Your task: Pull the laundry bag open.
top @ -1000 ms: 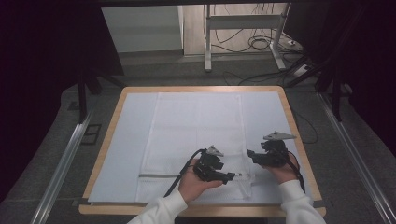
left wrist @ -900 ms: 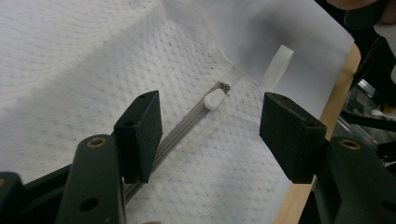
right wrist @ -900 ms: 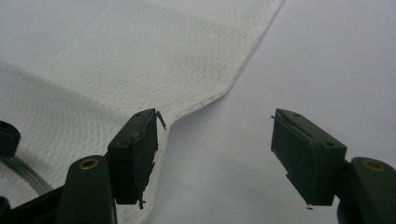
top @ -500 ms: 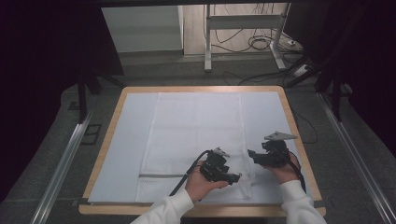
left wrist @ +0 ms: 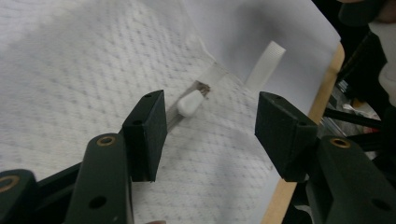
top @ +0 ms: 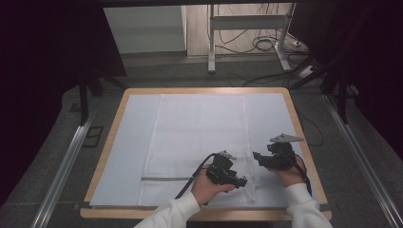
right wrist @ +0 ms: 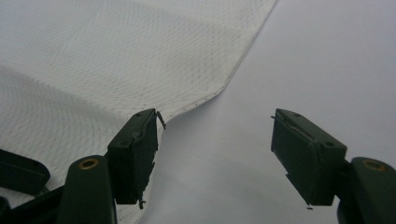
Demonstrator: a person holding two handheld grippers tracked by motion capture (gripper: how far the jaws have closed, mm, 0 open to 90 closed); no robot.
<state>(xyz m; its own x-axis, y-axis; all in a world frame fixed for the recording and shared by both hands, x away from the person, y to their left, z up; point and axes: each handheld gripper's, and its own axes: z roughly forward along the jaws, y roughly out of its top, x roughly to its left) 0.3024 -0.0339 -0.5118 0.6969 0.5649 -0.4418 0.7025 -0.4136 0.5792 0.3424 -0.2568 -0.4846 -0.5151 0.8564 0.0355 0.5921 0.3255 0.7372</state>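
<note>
A white mesh cloth (top: 199,137) lies flat on the pale sheet (top: 135,142) that covers the table. A zipper (top: 165,178) runs along the cloth's near edge, and its white pull (left wrist: 189,103) lies just ahead of my left gripper (left wrist: 210,126). That gripper (top: 241,181) hovers open over the cloth's near right part, with nothing between its jaws. My right gripper (top: 257,156) points left at the cloth's right edge (right wrist: 219,88) and is open (right wrist: 215,140) and empty, its left jaw over the hem.
The table has a wooden rim (top: 304,142), close on the right of both hands. A strip of white tape (left wrist: 266,58) holds the sheet near the corner. Beyond the table are a metal stand (top: 247,28) and cables (top: 266,45) on the floor.
My left gripper has moved to the right along the cloth's near edge, toward the right gripper. The right gripper has stayed almost where it was.
</note>
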